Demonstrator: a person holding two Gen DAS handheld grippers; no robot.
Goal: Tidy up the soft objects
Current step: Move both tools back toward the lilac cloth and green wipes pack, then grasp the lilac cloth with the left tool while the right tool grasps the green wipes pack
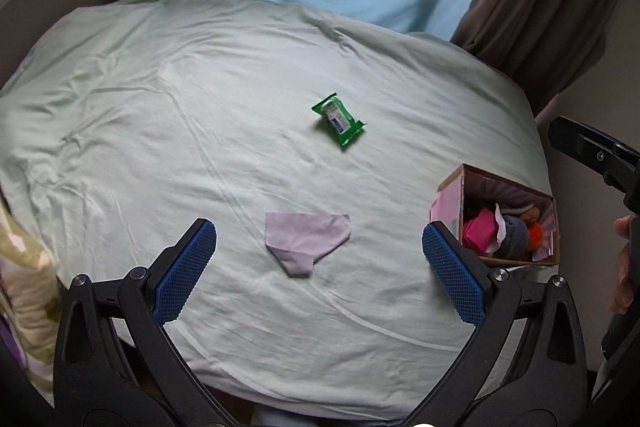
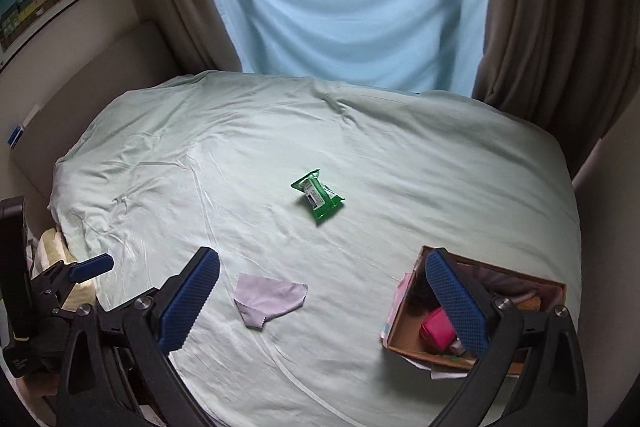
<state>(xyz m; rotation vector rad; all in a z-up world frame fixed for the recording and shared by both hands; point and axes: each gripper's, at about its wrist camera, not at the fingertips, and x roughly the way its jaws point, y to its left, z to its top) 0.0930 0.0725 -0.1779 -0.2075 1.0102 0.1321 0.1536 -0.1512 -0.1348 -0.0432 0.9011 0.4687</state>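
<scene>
A folded lilac cloth [image 1: 306, 241] lies on the pale green bed sheet [image 1: 200, 131], just ahead of my open, empty left gripper [image 1: 318, 263]. It also shows in the right wrist view [image 2: 268, 299]. A green wipes packet [image 1: 339, 125] lies further out mid-bed, also in the right wrist view [image 2: 318, 197]. A cardboard box [image 1: 548, 211] with several soft items, among them a pink one [image 1: 480, 231], stands at the right. My right gripper [image 2: 322, 299] is open and empty, its right finger over the box [image 2: 404, 335].
A light blue sheet [image 2: 352, 11] hangs over the window behind the bed, with brown curtains [image 2: 552, 15] at both sides. A headboard [image 2: 80, 91] runs along the left. A patterned pillow [image 1: 28, 291] lies at the near left.
</scene>
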